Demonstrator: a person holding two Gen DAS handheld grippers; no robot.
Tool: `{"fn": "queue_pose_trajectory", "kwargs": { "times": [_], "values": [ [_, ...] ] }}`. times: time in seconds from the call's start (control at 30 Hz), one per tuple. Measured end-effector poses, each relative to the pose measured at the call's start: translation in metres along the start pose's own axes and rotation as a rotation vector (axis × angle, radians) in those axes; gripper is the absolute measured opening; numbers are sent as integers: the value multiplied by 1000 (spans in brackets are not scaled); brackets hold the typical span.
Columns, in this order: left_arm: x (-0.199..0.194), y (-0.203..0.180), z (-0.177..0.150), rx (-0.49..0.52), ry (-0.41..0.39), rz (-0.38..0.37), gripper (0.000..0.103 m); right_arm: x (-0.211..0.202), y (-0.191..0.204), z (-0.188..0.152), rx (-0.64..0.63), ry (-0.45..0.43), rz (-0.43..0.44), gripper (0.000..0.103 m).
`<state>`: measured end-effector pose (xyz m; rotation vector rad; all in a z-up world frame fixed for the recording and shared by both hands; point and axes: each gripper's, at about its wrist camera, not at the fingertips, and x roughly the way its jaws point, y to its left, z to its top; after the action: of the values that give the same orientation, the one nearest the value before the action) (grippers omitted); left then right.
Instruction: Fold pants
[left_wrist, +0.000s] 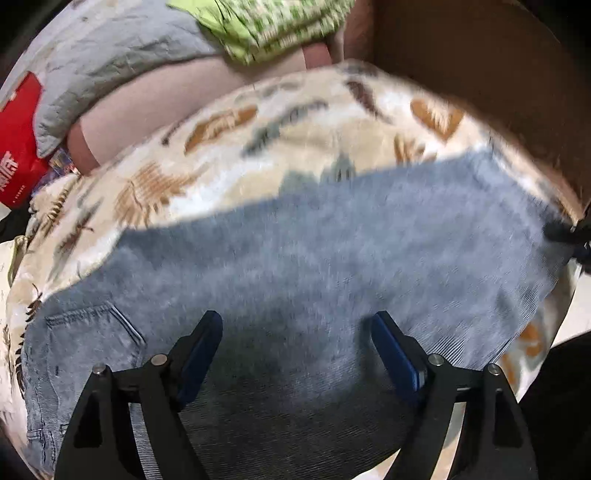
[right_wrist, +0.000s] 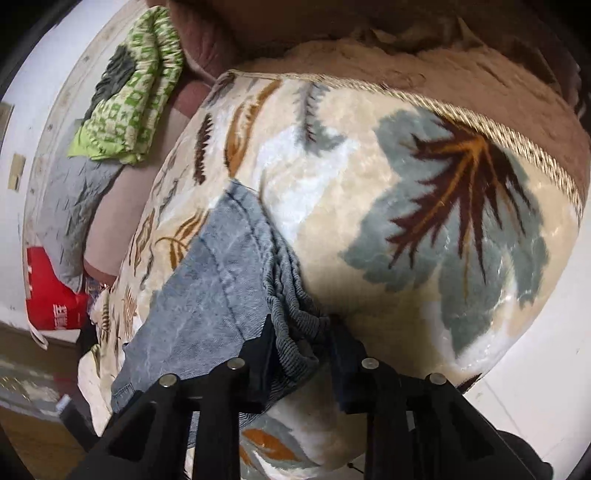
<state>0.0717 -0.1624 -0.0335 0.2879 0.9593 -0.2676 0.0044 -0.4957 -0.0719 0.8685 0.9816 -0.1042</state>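
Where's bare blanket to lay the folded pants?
Free: leaf-print blanket between the pants and its corded far edge. Crowded: the far left, with the green cloth, grey pillow and red bag.

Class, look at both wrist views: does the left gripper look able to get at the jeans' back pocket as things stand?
Probably yes. The left gripper stands open right over the jeans, and the back pocket lies uncovered just to its left on the leaf-print blanket, with nothing lying between them.
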Motion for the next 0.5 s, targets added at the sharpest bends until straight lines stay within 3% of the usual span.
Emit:
{"fn": "queue_pose_trajectory", "kwargs": {
  "times": [0.03, 0.1, 0.13, 0.3, 0.4, 0.5],
  "values": [
    [2, -2, 1, 11, 9, -5, 84, -2, 7, 1, -19, -9, -9, 27],
    [27, -16, -6, 98, 127, -29, 84, -7, 22, 2, -65, -30, -29, 26],
    [28, -20, -8, 133, 87, -10, 87, -10, 33, 3, -96, -41, -38, 26],
    [24, -13, -7, 112, 106, -60, 86, -30, 94, 2, -239, -103, -50, 26],
    [17, 8, -10, 16, 112, -136, 85, -41, 142, -8, -348, -137, -36, 26],
    [-7, 49, -22, -136, 55, -175, 85, -43, 200, -38, -509, -159, -9, 26]
  ]
}}
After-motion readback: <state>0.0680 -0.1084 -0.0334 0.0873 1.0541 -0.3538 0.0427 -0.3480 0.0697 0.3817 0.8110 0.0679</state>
